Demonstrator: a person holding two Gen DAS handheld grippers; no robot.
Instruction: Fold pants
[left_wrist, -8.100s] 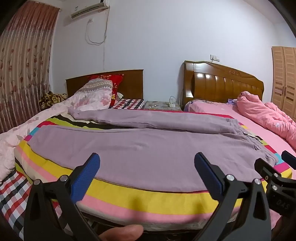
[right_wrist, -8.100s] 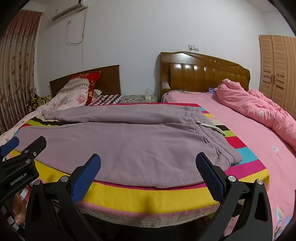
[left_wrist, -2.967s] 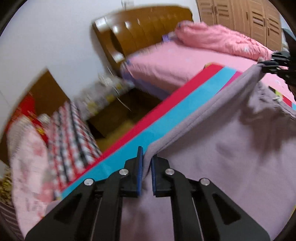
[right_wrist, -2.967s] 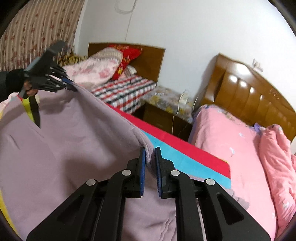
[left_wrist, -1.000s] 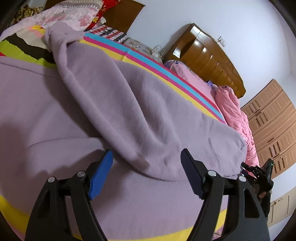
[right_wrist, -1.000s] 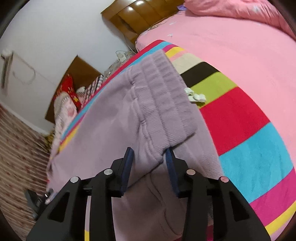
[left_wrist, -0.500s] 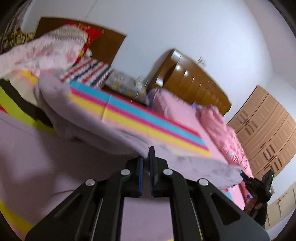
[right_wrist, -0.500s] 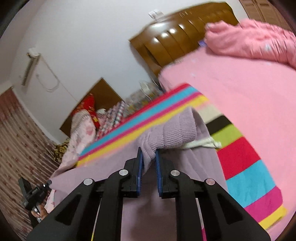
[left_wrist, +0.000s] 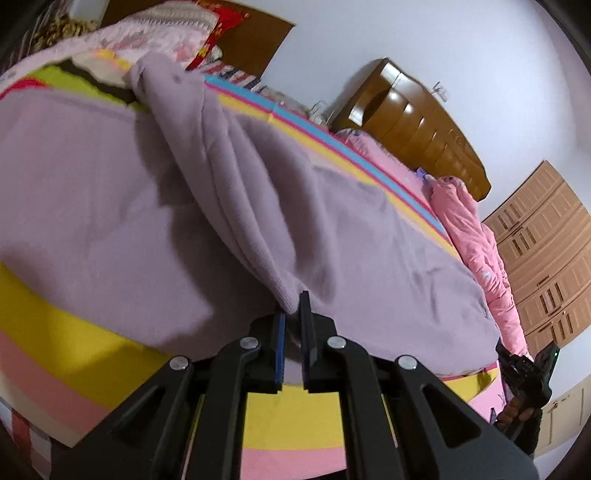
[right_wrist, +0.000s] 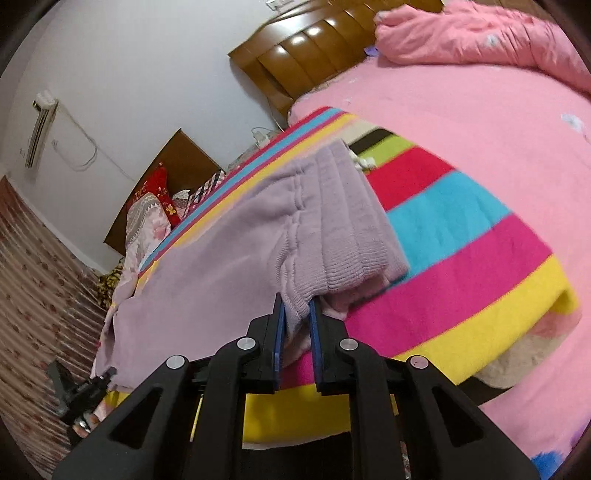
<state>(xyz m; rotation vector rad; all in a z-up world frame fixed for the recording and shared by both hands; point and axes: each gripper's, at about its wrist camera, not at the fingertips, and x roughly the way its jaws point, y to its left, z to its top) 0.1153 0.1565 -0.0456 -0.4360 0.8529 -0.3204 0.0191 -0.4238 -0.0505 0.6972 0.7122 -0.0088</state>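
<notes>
Lilac pants (left_wrist: 351, 229), one pair, on one striped blanket (right_wrist: 461, 258), left gripper (left_wrist: 291, 314) and right gripper (right_wrist: 297, 314) each clamping fabric

Both tongs now clamped, pants (left_wrist: 332, 221) leg pulled over.

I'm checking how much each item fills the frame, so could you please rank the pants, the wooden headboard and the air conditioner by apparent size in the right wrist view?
1. pants, by far the largest, though nearest the camera.
2. wooden headboard, clearly smaller.
3. air conditioner, smallest, far off by the frame's edge.
</notes>
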